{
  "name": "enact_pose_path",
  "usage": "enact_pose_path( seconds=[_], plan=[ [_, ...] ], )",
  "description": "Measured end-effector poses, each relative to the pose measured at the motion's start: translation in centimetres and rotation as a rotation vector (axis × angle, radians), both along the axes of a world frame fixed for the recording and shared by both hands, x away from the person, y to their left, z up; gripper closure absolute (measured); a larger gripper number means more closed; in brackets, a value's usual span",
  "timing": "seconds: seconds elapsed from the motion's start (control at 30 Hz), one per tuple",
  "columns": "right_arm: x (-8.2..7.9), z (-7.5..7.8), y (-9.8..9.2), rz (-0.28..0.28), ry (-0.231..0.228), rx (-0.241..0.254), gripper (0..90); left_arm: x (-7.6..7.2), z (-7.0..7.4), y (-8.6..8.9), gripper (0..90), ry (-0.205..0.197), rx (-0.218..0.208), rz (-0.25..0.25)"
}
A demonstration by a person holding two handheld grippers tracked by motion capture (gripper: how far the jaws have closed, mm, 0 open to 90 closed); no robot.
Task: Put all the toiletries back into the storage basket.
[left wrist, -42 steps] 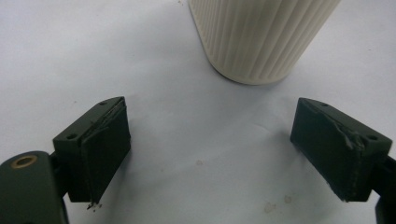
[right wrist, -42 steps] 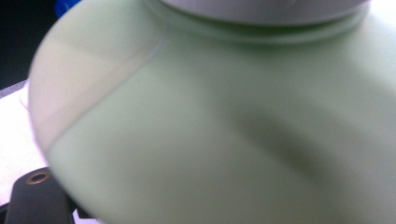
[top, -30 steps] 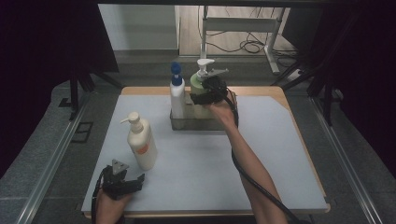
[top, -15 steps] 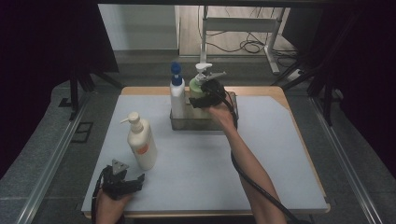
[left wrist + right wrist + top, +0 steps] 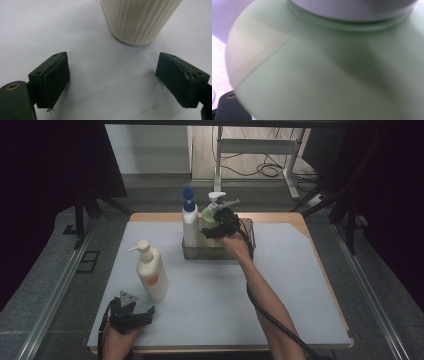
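Note:
A pale green pump bottle stands in a metal basket at the back of the table, beside a white bottle with a blue cap. My right gripper is shut on the green bottle's body, whose shoulder is pressed up close in the right gripper view. A cream pump bottle stands on the front left of the mat. My left gripper rests on the table just in front of it, open, with the bottle's ribbed base a little beyond the empty jaws.
A grey mat covers the wooden table. The right forearm and the gripper's cable reach diagonally from the front edge to the basket. Metal rails run along the floor on both sides, and desk legs with cables stand behind the table.
The green bottle and my right gripper have sunk slightly lower in the basket, and the pump nozzle now points right. The left gripper has stayed put.

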State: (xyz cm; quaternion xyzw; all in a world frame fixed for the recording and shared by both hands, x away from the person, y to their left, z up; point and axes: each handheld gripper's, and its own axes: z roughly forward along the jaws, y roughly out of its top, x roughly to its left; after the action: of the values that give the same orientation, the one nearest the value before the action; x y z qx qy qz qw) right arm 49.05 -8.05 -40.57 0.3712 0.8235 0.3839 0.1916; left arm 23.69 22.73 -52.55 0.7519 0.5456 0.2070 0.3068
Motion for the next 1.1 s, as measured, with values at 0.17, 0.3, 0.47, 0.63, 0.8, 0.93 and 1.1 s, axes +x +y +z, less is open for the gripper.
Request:
enact_pose_path(
  seconds=[0.17, 0.3, 0.47, 0.63, 0.8, 0.93, 1.1],
  plan=[
    [0.0, -0.5, 0.0, -0.002, 0.010, -0.003, 12.4, 0.0, 0.0, 0.0, 11.7, 0.000, 0.000, 0.000],
    [0.1, -0.9, -0.1, -0.001, 0.017, -0.005, 12.4, 0.0, 0.0, 0.0, 11.7, 0.000, 0.000, -0.001],
    [0.1, -1.2, -0.1, -0.006, 0.022, 0.001, 12.4, 0.0, 0.0, 0.0, 11.7, 0.001, 0.002, -0.001],
    [0.2, -1.2, -0.3, -0.007, 0.037, 0.004, 12.2, 0.0, 0.0, 0.0, 11.7, 0.001, 0.002, -0.001],
    [0.3, -1.2, -0.7, -0.006, 0.055, 0.012, 11.8, 0.0, 0.0, 0.0, 11.7, 0.001, 0.003, -0.001],
    [0.3, -1.3, -0.7, -0.002, 0.041, 0.017, 11.6, 0.0, 0.0, 0.0, 11.7, 0.001, 0.003, -0.001],
    [0.3, -1.5, -0.9, 0.003, 0.040, 0.039, 11.3, 0.0, 0.0, 0.0, 11.7, 0.001, 0.003, -0.001]
  ],
)
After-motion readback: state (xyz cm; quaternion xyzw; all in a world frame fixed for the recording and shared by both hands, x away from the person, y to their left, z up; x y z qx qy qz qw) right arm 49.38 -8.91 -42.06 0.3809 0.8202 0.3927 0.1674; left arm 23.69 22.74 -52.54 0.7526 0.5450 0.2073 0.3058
